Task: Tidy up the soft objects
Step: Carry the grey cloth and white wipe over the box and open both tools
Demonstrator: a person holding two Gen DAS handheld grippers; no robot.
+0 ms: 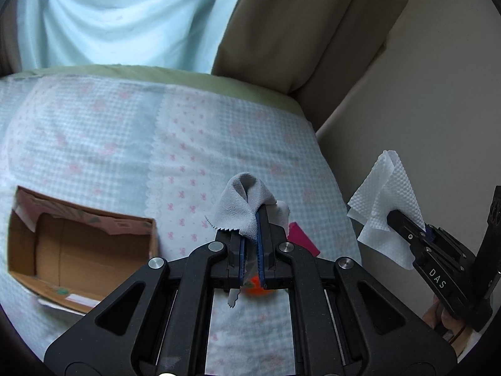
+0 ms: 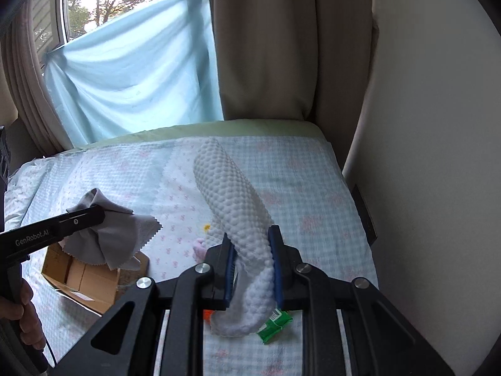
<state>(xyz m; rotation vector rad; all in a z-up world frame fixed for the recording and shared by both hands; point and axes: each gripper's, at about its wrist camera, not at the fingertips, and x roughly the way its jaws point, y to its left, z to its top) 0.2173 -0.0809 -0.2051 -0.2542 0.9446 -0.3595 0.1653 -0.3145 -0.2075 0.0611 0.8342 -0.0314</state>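
Observation:
My left gripper [image 1: 250, 219] is shut on a grey suede cloth [image 1: 238, 210] with zigzag edges, held above the bed; it also shows in the right wrist view [image 2: 106, 235], hanging over the box. My right gripper [image 2: 250, 241] is shut on a white embossed paper towel [image 2: 231, 194], which drapes up and over the fingers; in the left wrist view the towel [image 1: 385, 197] hangs at the far right. An open cardboard box [image 1: 78, 250] lies on the bed at the left, its inside bare as far as it shows.
The bed has a pale blue checked cover [image 1: 219, 131] with pink bows. A pink item [image 1: 302, 238], an orange item [image 1: 256, 288] and a green packet [image 2: 275, 322] lie on it near the grippers. Beige curtains [image 2: 266, 47] and a wall [image 2: 438, 156] stand behind and right.

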